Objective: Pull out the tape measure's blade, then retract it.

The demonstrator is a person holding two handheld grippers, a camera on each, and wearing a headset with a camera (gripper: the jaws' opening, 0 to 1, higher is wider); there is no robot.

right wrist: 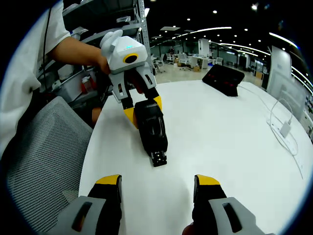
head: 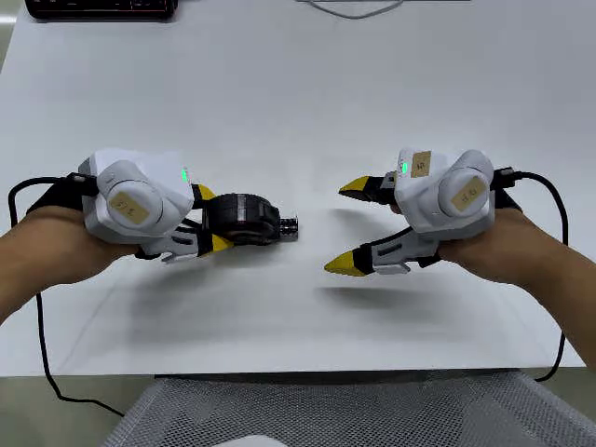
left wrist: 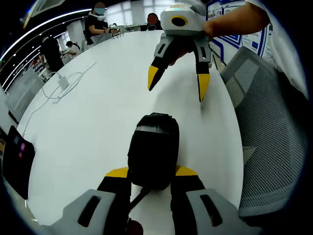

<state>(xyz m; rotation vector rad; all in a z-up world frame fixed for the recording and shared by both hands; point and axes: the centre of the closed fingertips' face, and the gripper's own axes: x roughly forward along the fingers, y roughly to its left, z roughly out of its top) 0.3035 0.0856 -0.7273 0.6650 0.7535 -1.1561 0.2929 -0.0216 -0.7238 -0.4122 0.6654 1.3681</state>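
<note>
A black tape measure point(head: 244, 219) rests on the white table point(head: 298, 93), its blade tip point(head: 290, 226) pointing right with no blade drawn out. My left gripper point(head: 211, 222) is shut on the tape measure point(left wrist: 153, 149), yellow fingertips on both sides of the case. My right gripper point(head: 346, 226) hovers open a short way to the right, facing the blade tip point(right wrist: 158, 158) and not touching it. In the right gripper view the tape measure point(right wrist: 151, 128) lies ahead between the spread jaws, held by the left gripper point(right wrist: 142, 108).
A dark keyboard point(head: 101, 8) lies at the table's far left edge and a grey cable point(head: 372, 9) at the far edge. A mesh chair point(head: 326, 410) stands below the near edge. Black cables trail from both grippers.
</note>
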